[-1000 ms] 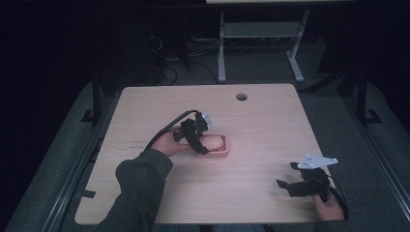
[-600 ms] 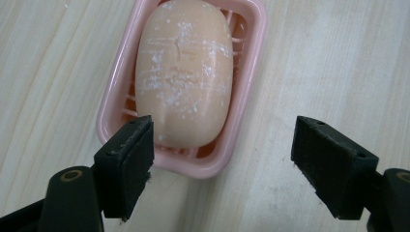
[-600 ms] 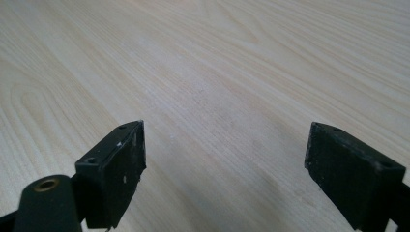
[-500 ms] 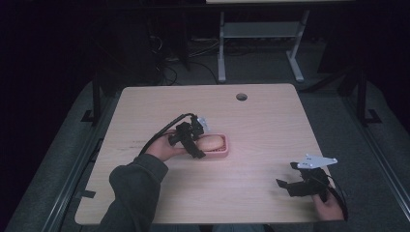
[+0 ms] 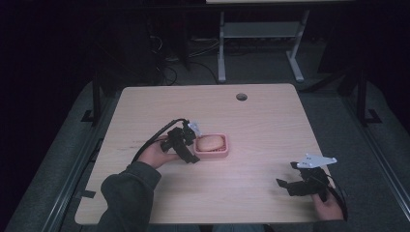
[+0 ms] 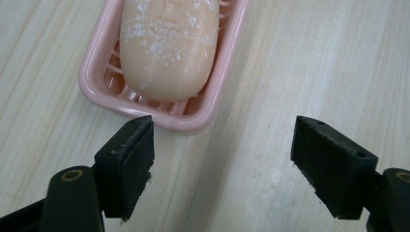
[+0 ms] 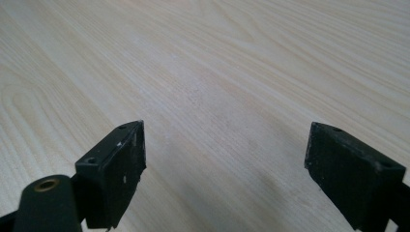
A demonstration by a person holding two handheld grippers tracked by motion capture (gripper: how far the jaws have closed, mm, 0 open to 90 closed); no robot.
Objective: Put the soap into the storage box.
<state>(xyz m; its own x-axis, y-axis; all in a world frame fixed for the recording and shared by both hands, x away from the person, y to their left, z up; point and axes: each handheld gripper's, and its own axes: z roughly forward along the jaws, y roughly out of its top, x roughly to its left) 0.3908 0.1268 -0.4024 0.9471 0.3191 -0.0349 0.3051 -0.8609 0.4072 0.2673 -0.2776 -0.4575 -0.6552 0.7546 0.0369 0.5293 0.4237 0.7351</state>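
A pink soap dish point(image 5: 212, 153) sits near the middle of the wooden table point(image 5: 261, 125), with a peach bar of soap point(image 5: 211, 143) lying in it. The dish point(image 6: 101, 72) and its soap point(image 6: 167, 43) fill the upper left of the left gripper view. My left gripper point(image 5: 189, 145) is open just left of the dish, its jaws wide apart with nothing between them point(image 6: 222, 159). My right gripper point(image 5: 292, 181) rests open near the table's front right, over bare wood point(image 7: 225, 164).
A round cable hole point(image 5: 241, 96) lies near the table's far edge. A white desk frame point(image 5: 256, 38) stands on the floor beyond. The floor around the table is dark.
My left gripper has drawn back to the left, off the dish, leaving the soap lying in it. The right gripper has stayed put.
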